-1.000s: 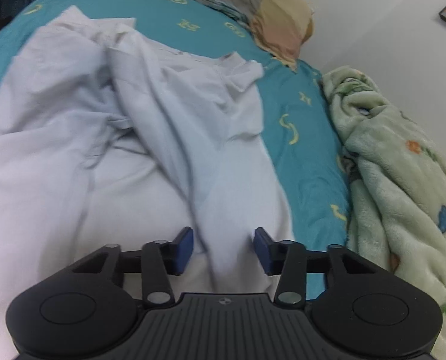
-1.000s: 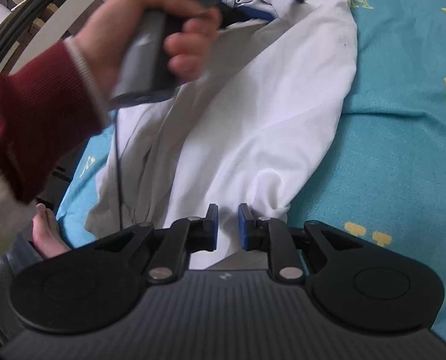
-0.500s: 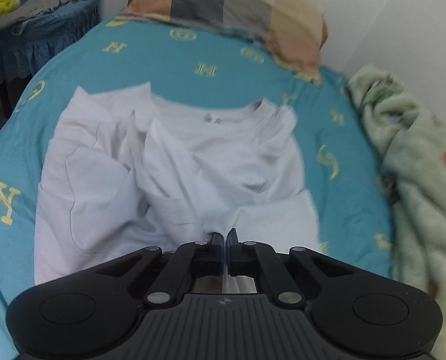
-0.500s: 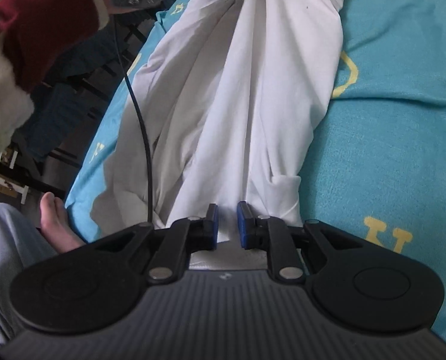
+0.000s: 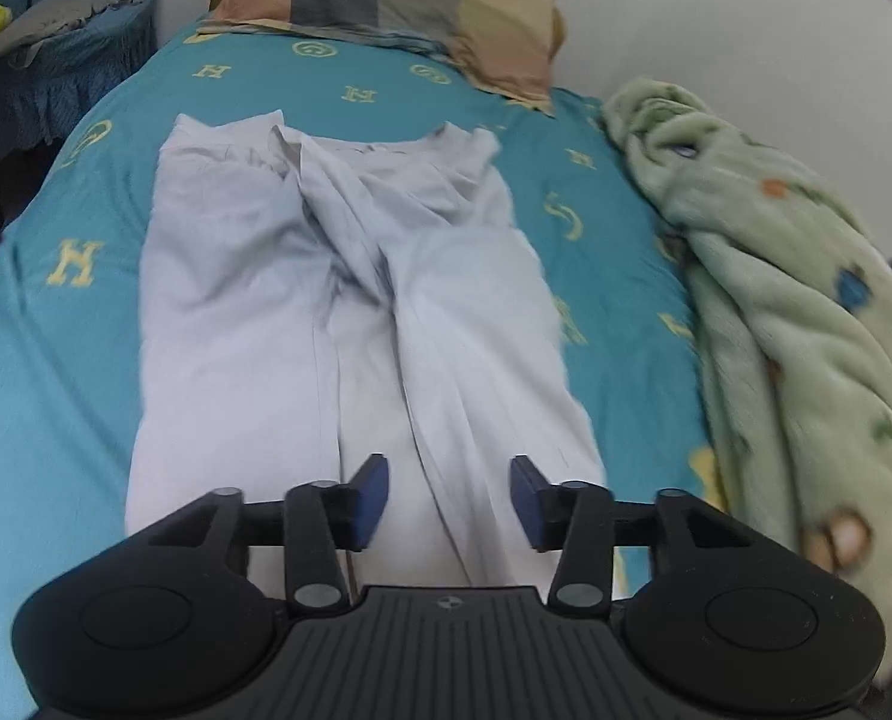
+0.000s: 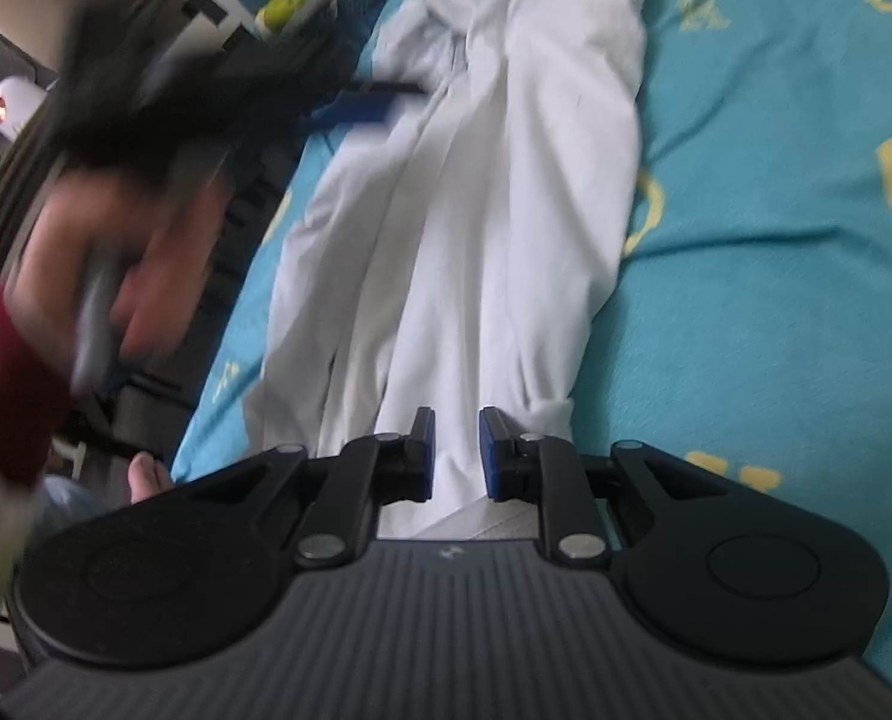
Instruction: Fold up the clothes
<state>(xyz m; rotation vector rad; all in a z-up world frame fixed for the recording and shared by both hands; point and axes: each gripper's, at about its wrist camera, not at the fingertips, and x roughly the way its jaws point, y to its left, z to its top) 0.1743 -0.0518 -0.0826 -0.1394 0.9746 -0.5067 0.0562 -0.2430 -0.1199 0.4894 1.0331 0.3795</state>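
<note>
**A:** How would you do this well?

**B:** My white cotton T-shirt (image 5: 350, 312) lies lengthwise on the teal patterned bedsheet (image 5: 619, 276), creased along its middle; I'd judge smoothing comes before any fold; my left gripper (image 5: 446, 498) gapes wide, my right gripper (image 6: 454, 450) stands parted over the hem.

**A:** What changed?

**B:** Half a second ago my left was clamped on the cloth; now it's released.
</note>
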